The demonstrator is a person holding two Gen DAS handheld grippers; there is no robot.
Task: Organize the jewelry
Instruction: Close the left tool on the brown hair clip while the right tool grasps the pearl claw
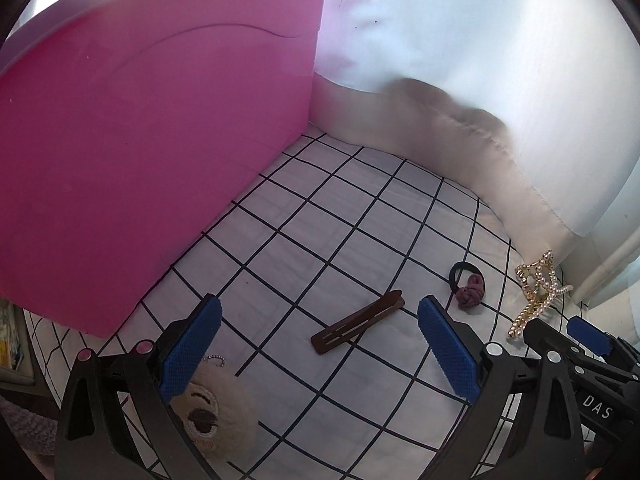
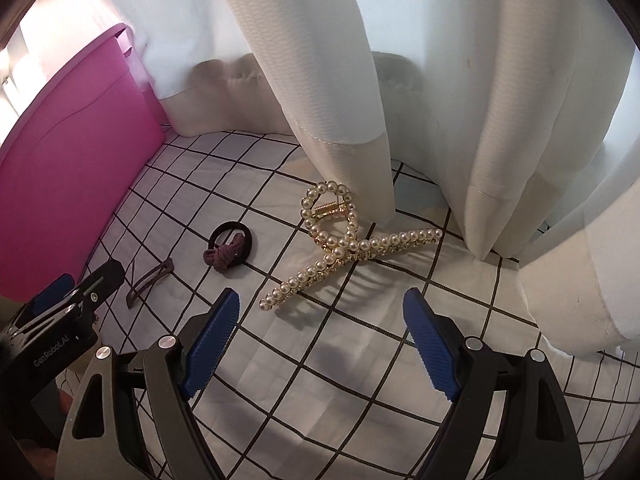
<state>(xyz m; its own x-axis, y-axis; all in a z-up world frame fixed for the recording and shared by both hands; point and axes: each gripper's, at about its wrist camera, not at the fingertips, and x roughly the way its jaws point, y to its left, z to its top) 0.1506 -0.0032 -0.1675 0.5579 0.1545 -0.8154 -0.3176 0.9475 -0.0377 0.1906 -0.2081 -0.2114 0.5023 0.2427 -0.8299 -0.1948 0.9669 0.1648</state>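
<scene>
A brown flat hair clip lies on the white checked cloth, just beyond my open left gripper, nothing between its blue pads. A black hair tie with a mauve knot rests to its right. A gold pearl claw clip lies near the curtain, a little ahead of my right gripper, which stands wide open and empty. The right gripper's body shows at the left wrist view's right edge.
A tall pink plastic bin stands on the cloth at the left. White curtains hang down onto the cloth behind the items. A fluffy cream bear charm with a bead chain lies under my left finger.
</scene>
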